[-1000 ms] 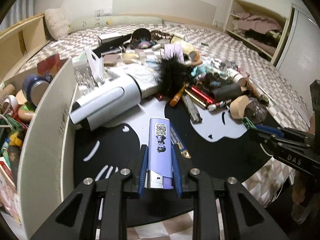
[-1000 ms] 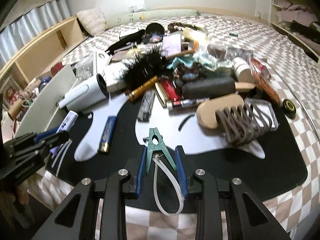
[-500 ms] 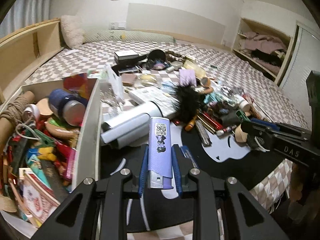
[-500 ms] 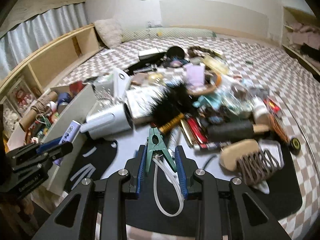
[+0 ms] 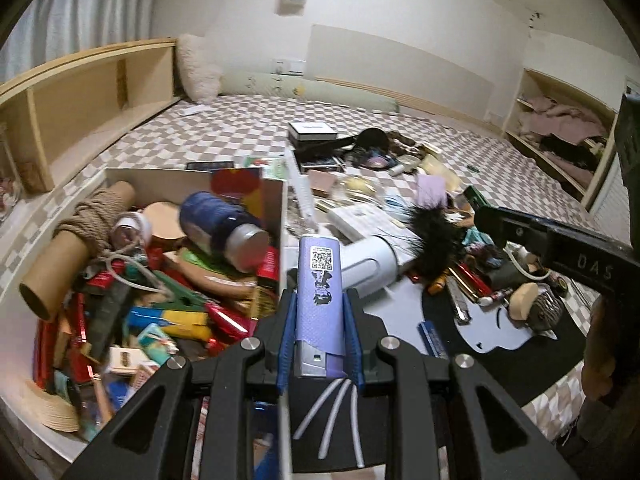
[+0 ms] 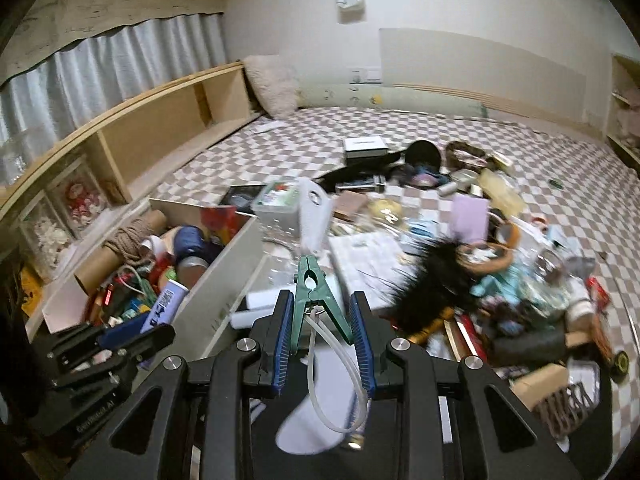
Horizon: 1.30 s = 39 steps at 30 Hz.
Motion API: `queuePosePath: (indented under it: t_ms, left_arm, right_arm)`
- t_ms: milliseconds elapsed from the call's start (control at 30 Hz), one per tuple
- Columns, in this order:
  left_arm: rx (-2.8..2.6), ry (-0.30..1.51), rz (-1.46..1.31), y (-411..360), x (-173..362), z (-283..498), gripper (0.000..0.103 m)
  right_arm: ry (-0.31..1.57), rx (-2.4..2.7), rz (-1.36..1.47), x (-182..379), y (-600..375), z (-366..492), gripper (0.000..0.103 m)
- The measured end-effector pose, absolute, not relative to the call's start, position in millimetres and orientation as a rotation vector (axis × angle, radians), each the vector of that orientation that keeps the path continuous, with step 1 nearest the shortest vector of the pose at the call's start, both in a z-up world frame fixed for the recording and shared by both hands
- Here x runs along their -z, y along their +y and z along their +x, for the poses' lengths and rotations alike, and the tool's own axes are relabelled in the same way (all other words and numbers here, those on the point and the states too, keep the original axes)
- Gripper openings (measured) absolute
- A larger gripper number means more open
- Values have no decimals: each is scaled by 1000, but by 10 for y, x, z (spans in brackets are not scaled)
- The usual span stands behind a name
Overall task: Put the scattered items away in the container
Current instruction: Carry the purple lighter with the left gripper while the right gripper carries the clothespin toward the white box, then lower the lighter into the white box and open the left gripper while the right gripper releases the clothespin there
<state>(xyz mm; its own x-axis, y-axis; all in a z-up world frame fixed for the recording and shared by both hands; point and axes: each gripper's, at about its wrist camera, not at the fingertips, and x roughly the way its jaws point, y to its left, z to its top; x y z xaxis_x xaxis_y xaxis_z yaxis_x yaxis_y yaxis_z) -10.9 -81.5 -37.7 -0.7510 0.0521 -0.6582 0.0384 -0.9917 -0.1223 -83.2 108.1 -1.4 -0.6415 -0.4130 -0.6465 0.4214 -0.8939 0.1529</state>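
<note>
My left gripper (image 5: pixel 320 316) is shut on a purple lighter (image 5: pixel 320 292) and holds it above the right wall of the white container (image 5: pixel 282 216). The container is full of items: a cardboard tube wound with rope (image 5: pixel 76 240), a blue bottle (image 5: pixel 220 228), a green clip. My right gripper (image 6: pixel 322 332) is shut on a green clothespin (image 6: pixel 314 292) with a white loop hanging from it. It hangs right of the container (image 6: pixel 224 280), above the white hair dryer. The left gripper and lighter (image 6: pixel 166 306) show in the right wrist view.
Scattered items cover the checkered bed: a black feather duster (image 6: pixel 436 276), a white hair dryer (image 5: pixel 368 264), a wooden brush (image 5: pixel 536 306), boxes, tubes. A black mat (image 5: pixel 500 340) lies at the near edge. A wooden shelf (image 6: pixel 140 136) runs along the left.
Both grippers have risen and moved left toward the container with their items. The lighter is now over the container's right wall; more of the container's inside shows.
</note>
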Motion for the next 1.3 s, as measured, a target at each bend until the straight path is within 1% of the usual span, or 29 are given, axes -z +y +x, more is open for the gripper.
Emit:
queuePosePath:
  t_ms: [300,833,1133,1300]
  left_arm:
    - [-3032,-270,-1077,-1222,270,-58,23]
    - [-3178,-364,-1045,-1803,188,167,23]
    - [-3240,-446,-1103,-2144,266,277,23]
    - [-3234,-421,-1141,-2128,318,268,23]
  right_arm:
    - [-2,2417,938,-54,660,-967,29]
    - [-10,2278,913,-14,104,-898,29]
    - [-34,2217,917,-18,-93,-859,30]
    - [-39,2197,921,-16,-171,-853,30]
